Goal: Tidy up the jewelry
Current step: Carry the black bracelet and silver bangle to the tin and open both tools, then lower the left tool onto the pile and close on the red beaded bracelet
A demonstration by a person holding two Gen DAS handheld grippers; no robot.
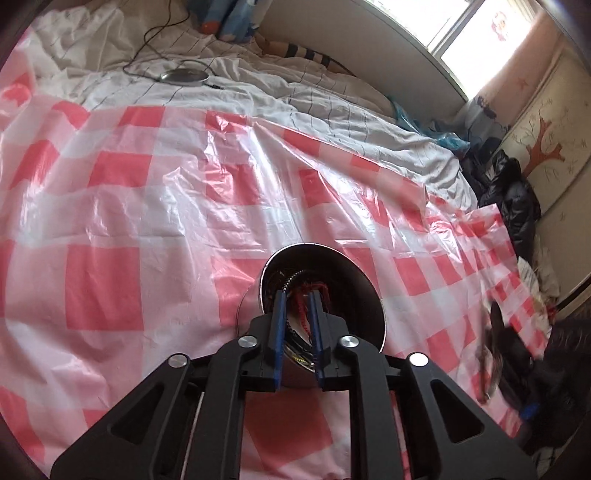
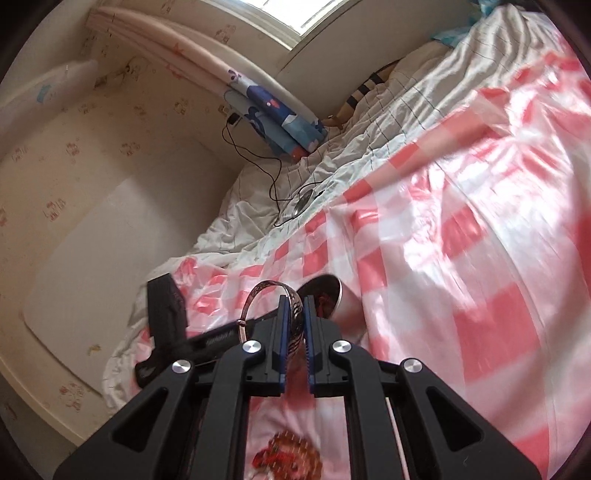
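Note:
My left gripper [image 1: 297, 295] reaches into a round metal tin [image 1: 364, 295] and is shut on its near rim. The tin hangs tilted over the red-and-white checked plastic sheet [image 1: 147, 221]. Inside it lie a red cord [image 1: 301, 295] and a beaded chain [image 1: 291, 278]. My right gripper [image 2: 294, 297] is shut on a silver engraved bangle [image 2: 258, 290], whose loop sticks out up and to the left. The tin [image 2: 345, 306] shows just behind the right fingertips. A blurred red and gold piece [image 2: 284, 454] lies on the sheet below the right gripper.
A round silver disc [image 1: 184, 76] with a black cable rests on the white striped bedding [image 1: 332, 110] beyond the sheet. Rolled blue patterned cloth [image 2: 280, 122] lies by the headboard. A black jacket [image 1: 513, 199] is piled off the bed's right side, under the window [image 1: 465, 33].

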